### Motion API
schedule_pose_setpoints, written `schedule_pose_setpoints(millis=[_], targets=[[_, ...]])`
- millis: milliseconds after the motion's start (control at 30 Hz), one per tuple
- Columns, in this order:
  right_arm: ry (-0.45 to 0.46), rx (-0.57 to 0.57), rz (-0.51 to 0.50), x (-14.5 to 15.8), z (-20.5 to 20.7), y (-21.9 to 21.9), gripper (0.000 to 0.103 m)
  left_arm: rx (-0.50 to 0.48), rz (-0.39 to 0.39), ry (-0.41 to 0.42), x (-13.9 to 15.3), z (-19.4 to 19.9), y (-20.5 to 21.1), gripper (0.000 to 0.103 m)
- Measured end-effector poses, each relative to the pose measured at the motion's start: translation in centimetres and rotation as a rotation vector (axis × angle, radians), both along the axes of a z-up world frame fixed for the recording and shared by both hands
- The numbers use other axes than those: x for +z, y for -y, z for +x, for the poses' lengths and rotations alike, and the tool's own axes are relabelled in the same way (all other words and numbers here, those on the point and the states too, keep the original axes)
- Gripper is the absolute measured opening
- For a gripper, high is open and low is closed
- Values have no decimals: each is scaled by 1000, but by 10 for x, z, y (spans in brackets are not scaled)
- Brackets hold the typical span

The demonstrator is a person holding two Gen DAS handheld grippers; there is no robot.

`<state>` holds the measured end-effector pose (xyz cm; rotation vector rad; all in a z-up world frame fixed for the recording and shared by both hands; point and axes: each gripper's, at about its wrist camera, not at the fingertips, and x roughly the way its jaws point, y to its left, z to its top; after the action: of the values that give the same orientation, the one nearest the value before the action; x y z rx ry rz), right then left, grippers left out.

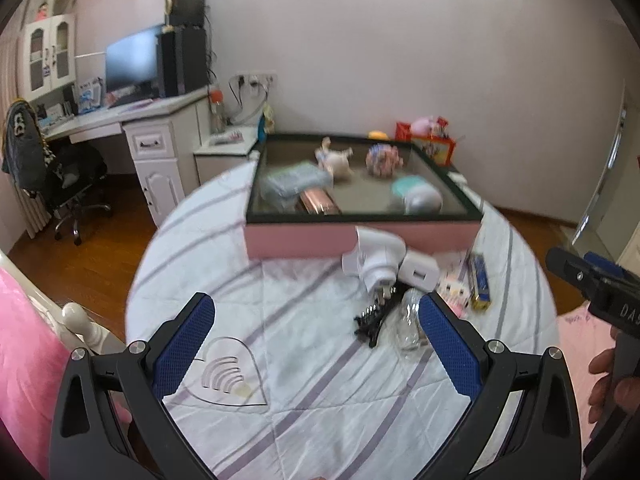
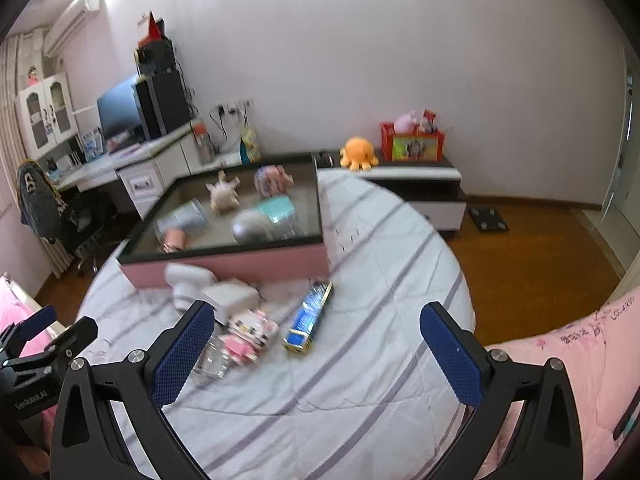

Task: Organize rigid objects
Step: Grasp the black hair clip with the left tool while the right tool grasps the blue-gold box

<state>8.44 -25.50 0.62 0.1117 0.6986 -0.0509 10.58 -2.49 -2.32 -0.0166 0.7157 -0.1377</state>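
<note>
A pink box (image 1: 304,242) (image 2: 256,266) with a dark rim lies on the striped bedsheet and holds soft toys, a folded cloth, a copper cylinder (image 1: 318,202) and a grey-teal item. In front of it lie a white plug adapter (image 1: 374,258) (image 2: 188,280), a white charger (image 1: 418,272) (image 2: 234,298), a black hair clip (image 1: 370,318), a clear glass bottle (image 1: 408,322) (image 2: 214,356), a pink toy block (image 2: 250,334) and a blue-gold box (image 1: 480,280) (image 2: 310,318). My left gripper (image 1: 316,344) and right gripper (image 2: 316,356) hover open and hold nothing, short of these items.
A white desk (image 1: 160,120) with a monitor and an office chair (image 1: 64,176) stands at the left. A low cabinet (image 2: 412,184) against the wall carries an orange plush and a red box. Pink bedding (image 2: 580,356) lies at the right, wooden floor beyond the bed.
</note>
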Motion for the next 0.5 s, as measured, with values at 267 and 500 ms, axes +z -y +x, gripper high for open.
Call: schedule_pose_setpoints(millis=[267, 500], targets=[[-83, -2, 11, -30, 23, 5, 103, -61, 73, -100, -44, 30, 17, 103], [-146, 0, 13, -52, 48, 3, 103, -102, 133, -154, -66, 54, 27, 103]])
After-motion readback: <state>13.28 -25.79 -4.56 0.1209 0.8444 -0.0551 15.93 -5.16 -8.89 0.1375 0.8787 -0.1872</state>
